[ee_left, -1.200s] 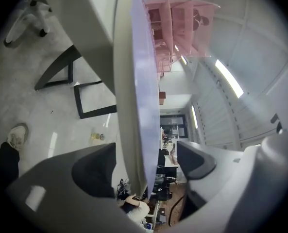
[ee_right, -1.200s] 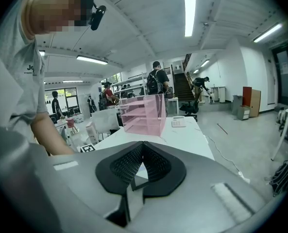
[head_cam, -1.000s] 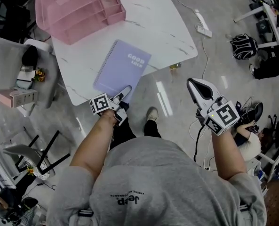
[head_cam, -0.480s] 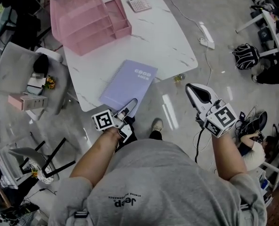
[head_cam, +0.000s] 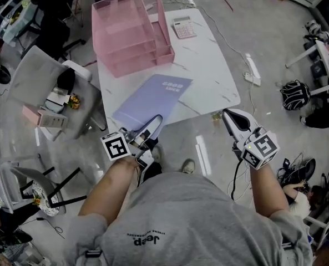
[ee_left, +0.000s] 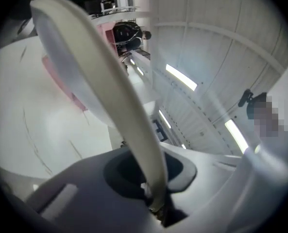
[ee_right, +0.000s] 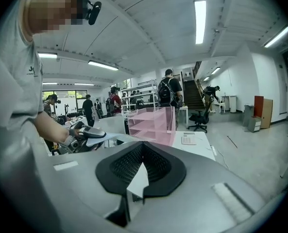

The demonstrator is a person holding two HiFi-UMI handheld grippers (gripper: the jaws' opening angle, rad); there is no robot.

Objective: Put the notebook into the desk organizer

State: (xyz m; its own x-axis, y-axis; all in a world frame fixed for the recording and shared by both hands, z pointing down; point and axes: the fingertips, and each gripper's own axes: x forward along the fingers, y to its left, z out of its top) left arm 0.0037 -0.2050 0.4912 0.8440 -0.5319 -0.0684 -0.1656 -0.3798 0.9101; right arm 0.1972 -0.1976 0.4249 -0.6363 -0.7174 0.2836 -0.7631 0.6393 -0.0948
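Notebook point(head_cam: 153, 96) moved toward organizer point(head_cam: 132, 32), corner clamped in left tongs point(head_cam: 155, 122)

Your white marble table point(head_cam: 208, 76) carries a calculator point(head_cam: 185, 28) at its one o'clock corner. On the floor at the table's three o'clock lies a white power strip point(head_cam: 252, 71) on its cable, and farther out the same way sits a black backpack point(head_cam: 294, 95). At nine o'clock a grey tabletop point(head_cam: 20, 87) holds a small pink box point(head_cam: 34, 115). In the right gripper view, a standing person point(ee_right: 169, 89) is at twelve o'clock, with a black office chair point(ee_right: 200, 118) toward one o'clock.
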